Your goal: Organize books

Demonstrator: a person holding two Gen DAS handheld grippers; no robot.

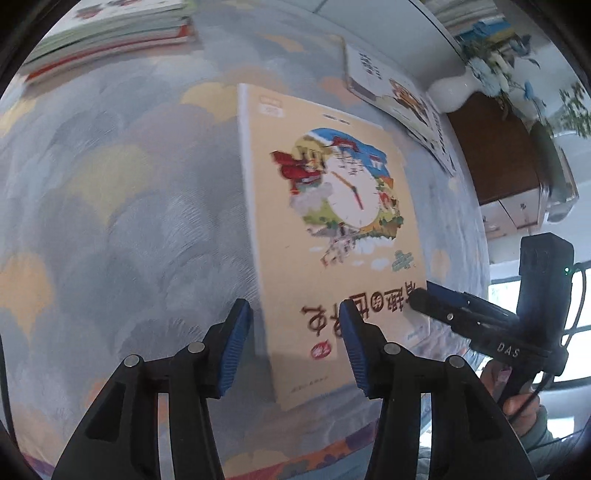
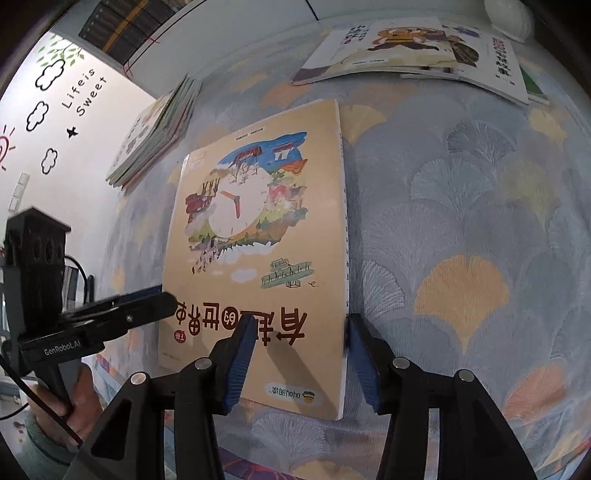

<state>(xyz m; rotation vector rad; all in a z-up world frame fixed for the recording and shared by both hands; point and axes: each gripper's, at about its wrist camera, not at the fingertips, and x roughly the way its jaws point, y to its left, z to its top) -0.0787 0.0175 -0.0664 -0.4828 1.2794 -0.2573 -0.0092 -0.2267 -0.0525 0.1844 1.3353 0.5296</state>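
From the left wrist view, the left claw stood partly spread, straddling the near left edge of the tan book: one blue pad lay outside the edge, over the patterned surface, the other over the cover near the title. Whether either pad touched the book could not be told. The book lay flat, stretching forward from the claw. Beyond it to the right, two more books lay overlapping; far ahead to the left sat a stack of books. The right claw came in from the right, its tip on or just above the cover's near right part. The risk here seemed to be a thin flat book giving the pad nothing to catch, so the claw might skid over the edge or crease the cover.

From the right wrist view, the right claw was likewise partly spread, straddling the book's right edge, one pad above the cover, the other just beside the edge on the surface. Nothing looked pinched. The left claw reached in from the left at the cover's near edge. With both claws working opposite edges, uneven lifting could bow the book or let it slip, and dragging it forward might push it into the overlapping books ahead.
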